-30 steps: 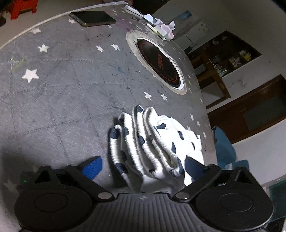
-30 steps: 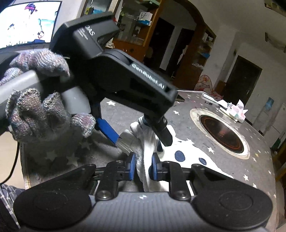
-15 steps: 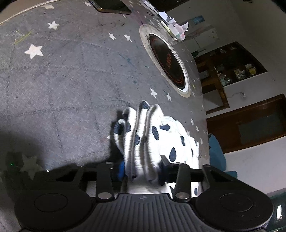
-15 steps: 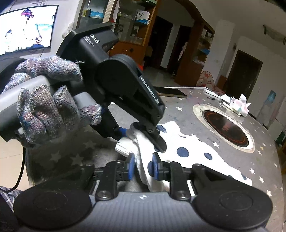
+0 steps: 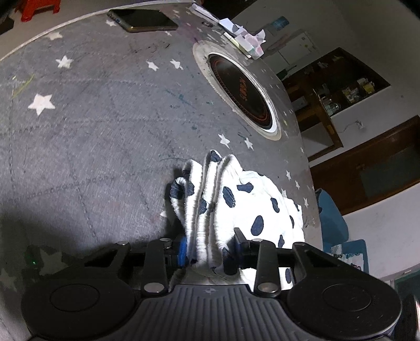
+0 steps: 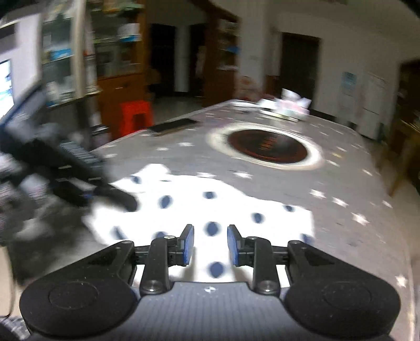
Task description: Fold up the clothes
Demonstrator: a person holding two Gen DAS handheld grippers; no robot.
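Note:
A white garment with dark blue spots (image 5: 236, 204) lies on the grey star-patterned table (image 5: 92, 131). My left gripper (image 5: 208, 251) is shut on its bunched, ribbed edge, which stands up in folds between the pads. In the blurred right wrist view the garment (image 6: 210, 207) lies spread flat. My right gripper (image 6: 210, 245) is open and empty just above it, jaws apart. The left gripper (image 6: 78, 183) shows there at the left, at the garment's left edge.
A round black hotplate with a pale ring (image 5: 241, 91) is set into the table beyond the garment. A phone (image 5: 141, 19) and crumpled paper (image 5: 246, 39) lie at the far edge. A red stool (image 6: 136, 115) stands off the table.
My right gripper has let go of the garment, opened and swung away fast to the right. My left gripper stays shut on the bunched edge and has pulled back a little.

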